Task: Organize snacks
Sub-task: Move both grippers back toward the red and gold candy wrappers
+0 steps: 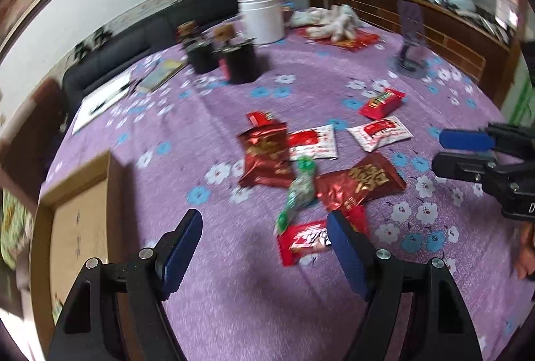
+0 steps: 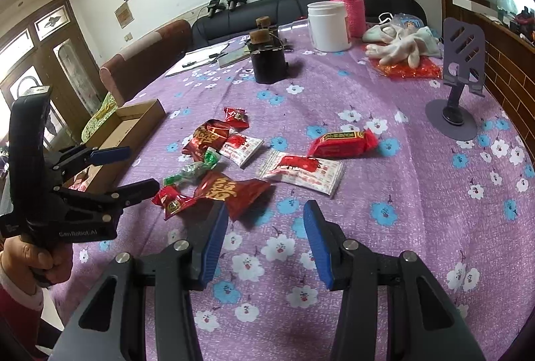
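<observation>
Left wrist view: low over purple tablecloth (image 1: 234,310), tilted down, faces far wall; snack packets (image 1: 267,160) near, 12 o'clock; cardboard box (image 1: 77,227) at 9. Right wrist view: same tilt, from other side; packets (image 2: 234,190) at 11. Both share packets, box (image 2: 133,123), white tub (image 2: 329,26).

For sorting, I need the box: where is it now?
The box sits at the table's left edge in the right wrist view, left of the snacks, behind the left gripper.

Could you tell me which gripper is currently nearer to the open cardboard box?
Left. The left gripper hangs open right beside the cardboard box, near its front end. The right gripper sits open farther off, over bare cloth past the snack pile.
</observation>
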A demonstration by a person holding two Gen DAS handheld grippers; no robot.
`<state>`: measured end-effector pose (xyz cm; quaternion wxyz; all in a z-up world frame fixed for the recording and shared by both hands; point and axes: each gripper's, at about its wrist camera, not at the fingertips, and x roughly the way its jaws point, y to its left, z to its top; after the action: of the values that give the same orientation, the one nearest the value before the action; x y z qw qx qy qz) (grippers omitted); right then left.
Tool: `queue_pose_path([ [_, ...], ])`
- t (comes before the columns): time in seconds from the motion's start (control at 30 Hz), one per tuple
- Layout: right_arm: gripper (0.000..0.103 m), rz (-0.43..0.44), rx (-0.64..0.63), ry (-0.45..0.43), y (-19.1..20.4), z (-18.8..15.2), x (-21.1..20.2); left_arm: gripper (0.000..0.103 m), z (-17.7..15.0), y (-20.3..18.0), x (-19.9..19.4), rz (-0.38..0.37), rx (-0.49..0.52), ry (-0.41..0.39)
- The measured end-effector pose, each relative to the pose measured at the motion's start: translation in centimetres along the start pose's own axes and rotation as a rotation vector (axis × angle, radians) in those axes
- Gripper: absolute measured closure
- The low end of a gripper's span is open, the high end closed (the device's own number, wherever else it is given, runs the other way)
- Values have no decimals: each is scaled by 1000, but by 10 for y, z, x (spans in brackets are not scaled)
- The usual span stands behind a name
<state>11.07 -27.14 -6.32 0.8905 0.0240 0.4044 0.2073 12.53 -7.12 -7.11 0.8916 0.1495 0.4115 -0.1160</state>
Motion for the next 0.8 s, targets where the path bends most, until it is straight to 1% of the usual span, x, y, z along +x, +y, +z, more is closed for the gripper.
queue_pose_path([
  [0.1,57,5,5,-3,-3,1,0,23,7,-7,7,5,74,12],
  [0.27,57,8,9,-2,-7,2,-1,23,11,-14,13,27,157,23],
  [0.3,57,9,9,-2,-7,3,-1,23,11,-15,14,18,167,25],
  [0.37,50,8,6,-2,-9,4,-1,21,10,-16,13,-7,180,27],
  [0.4,50,5,0,-4,-9,4,-2,17,9,-17,13,-21,188,30],
  [0.47,50,1,-6,-4,-10,6,-3,15,7,-19,13,-34,210,31],
  [0.63,50,-2,-5,-9,-12,8,-6,15,4,-29,17,-85,256,59],
  [0.7,50,0,-4,-9,-12,8,-7,15,4,-35,22,-107,278,84],
  [0.8,50,4,-3,-9,-10,9,-8,15,2,-41,27,-111,303,120],
])
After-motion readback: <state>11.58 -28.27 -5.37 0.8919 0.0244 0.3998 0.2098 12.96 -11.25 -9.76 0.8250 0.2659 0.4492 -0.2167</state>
